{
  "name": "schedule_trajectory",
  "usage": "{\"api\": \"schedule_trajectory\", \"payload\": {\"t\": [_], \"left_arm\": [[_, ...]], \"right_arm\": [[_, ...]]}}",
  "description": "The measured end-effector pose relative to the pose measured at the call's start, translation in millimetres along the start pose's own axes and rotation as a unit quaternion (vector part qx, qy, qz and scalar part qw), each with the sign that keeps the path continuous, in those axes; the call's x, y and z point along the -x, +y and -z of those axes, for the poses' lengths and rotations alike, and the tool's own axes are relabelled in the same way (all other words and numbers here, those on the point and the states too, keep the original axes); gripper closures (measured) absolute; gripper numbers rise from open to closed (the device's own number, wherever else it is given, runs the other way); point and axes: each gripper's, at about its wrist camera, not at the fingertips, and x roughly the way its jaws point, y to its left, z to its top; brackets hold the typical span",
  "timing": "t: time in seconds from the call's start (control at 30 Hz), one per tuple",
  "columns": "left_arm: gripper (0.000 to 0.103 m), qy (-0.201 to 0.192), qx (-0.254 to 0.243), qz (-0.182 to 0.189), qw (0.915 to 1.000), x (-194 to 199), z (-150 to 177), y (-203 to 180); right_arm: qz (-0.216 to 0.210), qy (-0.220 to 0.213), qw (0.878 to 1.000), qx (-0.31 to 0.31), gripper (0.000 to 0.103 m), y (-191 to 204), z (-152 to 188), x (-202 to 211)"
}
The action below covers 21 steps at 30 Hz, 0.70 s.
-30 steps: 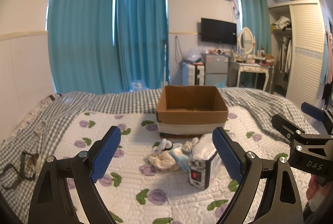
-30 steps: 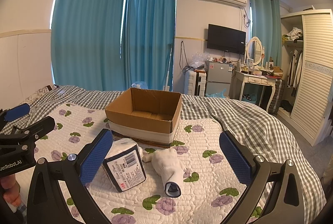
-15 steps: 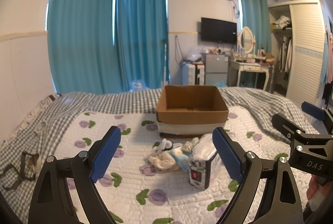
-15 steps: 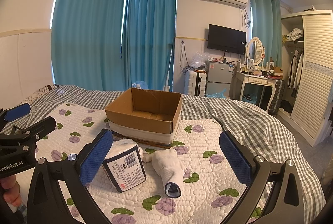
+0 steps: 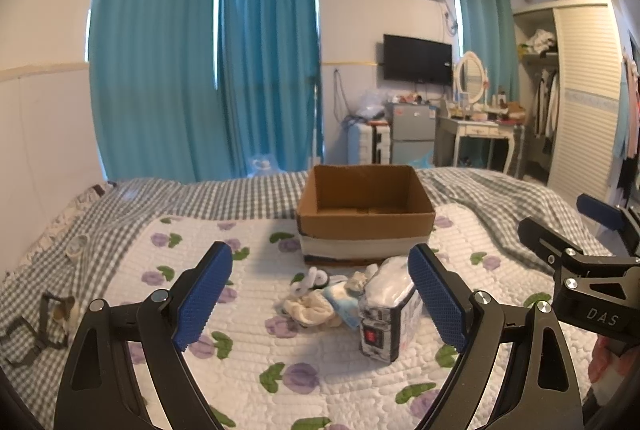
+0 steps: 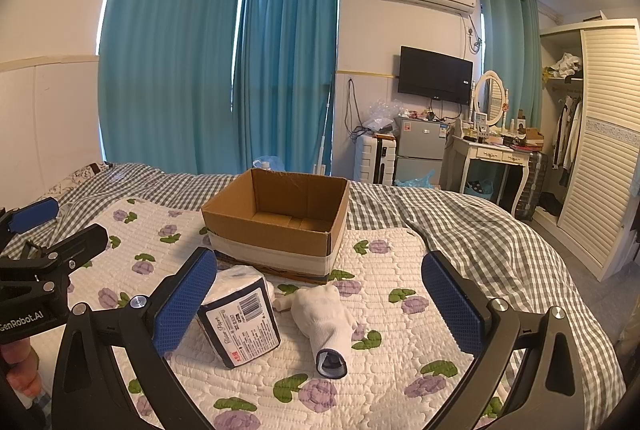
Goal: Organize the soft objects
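Observation:
An open, empty cardboard box (image 5: 366,218) (image 6: 280,226) stands on the flowered quilt. In front of it lie a wrapped tissue pack (image 5: 390,310) (image 6: 240,314), a white knitted glove (image 6: 324,322), and a small heap of cream and pale blue cloth pieces (image 5: 320,300). My left gripper (image 5: 320,294) hovers open above the quilt, short of the heap. My right gripper (image 6: 320,302) is open too, with the pack and glove lying beyond its blue pads. Each gripper shows at the edge of the other's view.
A grey checked blanket (image 6: 460,230) covers the bed around the quilt (image 5: 256,362). A tape roll (image 5: 78,244) and a dark strap (image 5: 36,326) lie at the left edge. Teal curtains, fridge, dressing table and wardrobe (image 6: 604,142) stand beyond the bed.

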Motion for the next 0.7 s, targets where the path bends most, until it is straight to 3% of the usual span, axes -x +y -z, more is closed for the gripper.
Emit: {"api": "schedule_trajectory", "payload": {"t": [0.43,0.7], "left_arm": [[0.012,-0.005,0.003,0.016,0.9999,15,-9,-6],[0.012,0.042,0.003,0.042,0.9982,-17,10,-21]], "right_arm": [[0.01,-0.01,1.0,0.005,0.0,-9,-4,24],[0.021,0.042,0.999,-0.006,0.0,-34,12,3]]}}
